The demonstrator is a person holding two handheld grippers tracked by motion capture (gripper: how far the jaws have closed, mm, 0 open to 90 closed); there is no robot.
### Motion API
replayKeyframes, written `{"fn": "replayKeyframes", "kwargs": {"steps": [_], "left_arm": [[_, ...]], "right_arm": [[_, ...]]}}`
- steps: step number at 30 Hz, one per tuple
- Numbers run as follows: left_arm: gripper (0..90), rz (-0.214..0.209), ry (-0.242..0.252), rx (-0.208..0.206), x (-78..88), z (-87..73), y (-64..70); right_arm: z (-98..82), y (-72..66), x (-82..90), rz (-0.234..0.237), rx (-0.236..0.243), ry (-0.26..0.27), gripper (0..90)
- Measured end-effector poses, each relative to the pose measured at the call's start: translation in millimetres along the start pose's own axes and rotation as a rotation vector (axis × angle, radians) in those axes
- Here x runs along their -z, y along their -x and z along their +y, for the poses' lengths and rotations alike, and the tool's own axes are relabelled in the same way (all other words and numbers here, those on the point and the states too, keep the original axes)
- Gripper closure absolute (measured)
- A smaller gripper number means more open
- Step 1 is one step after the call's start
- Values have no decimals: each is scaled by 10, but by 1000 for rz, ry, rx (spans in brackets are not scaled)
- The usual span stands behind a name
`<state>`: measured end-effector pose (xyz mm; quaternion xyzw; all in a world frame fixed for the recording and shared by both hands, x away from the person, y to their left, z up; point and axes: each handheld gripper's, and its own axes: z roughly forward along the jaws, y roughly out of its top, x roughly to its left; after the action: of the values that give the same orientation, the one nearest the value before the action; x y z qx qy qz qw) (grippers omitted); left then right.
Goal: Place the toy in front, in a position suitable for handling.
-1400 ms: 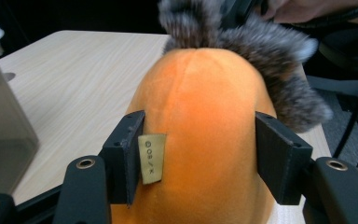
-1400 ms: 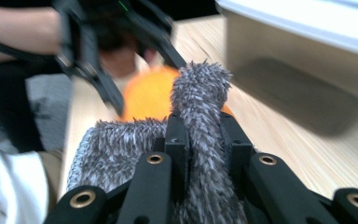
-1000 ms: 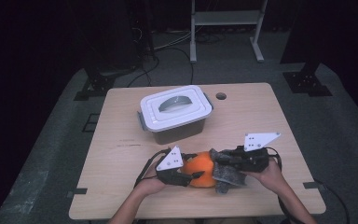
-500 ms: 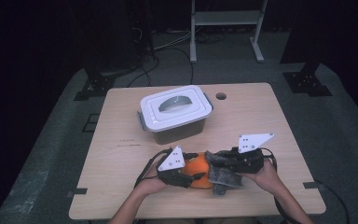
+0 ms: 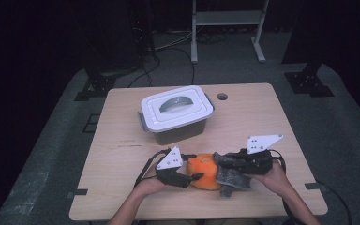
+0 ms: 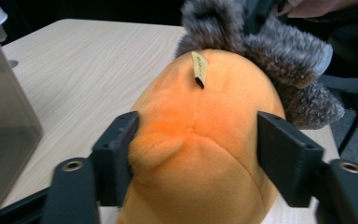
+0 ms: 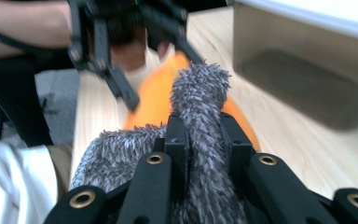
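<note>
**Plush Toy Held at Both Ends – Grip Geometry and Markings**

Lying on the counter [image 5: 122, 140] close to its near edge, about midway along it: orange plush toy [image 5: 205, 171], long axis running parallel to that edge. Pointing the orange body toward the left gripper [image 6: 196, 140] and the grey fur tuft [image 7: 198, 93] toward the right gripper [image 7: 204, 135].

Straddling the orange body across its width with the left fingers [image 6: 116, 149]; having just been closing on it, with the toy between them and both pads now pressing into the soft flanks, one against a small bump in the fabric. Pinching the grey fur tuft tightly between the right fingers [image 7: 177, 140], nearly pressed together, with fur bulging out above and below the pads.

Approaching from opposite ends, so neither hand is nearer: both are already in contact. Judging any coming pull or lift to depend on keeping the two grips in line with the toy's long axis.

Standing well apart toward the far edge: a lidded container [image 5: 176, 110], lid on.

Showing on the toy's back seam: a small tan tag [image 6: 199, 67], print too small to read. Finding no other brand or writing.
</note>
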<state>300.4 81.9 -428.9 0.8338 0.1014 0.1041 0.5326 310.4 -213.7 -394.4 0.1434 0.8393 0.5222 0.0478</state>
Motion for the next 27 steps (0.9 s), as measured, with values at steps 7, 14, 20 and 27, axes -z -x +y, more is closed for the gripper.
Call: {"fn": "replayKeyframes", "kwargs": {"steps": [7, 14, 20, 27], "left_arm": [[377, 21, -13, -11, 34, -36, -7], [377, 21, -7, 14, 41, -39, -37], [383, 17, 22, 17, 29, 15, -27], [380, 17, 30, 23, 112, -18, -50]], "right_arm": [[76, -33, -133, 12, 32, -18, 762], [-170, 89, 25, -27, -43, -13, 762], [-48, 29, 84, -29, -18, 15, 762], [42, -4, -120, 7, 28, -22, 762]]}}
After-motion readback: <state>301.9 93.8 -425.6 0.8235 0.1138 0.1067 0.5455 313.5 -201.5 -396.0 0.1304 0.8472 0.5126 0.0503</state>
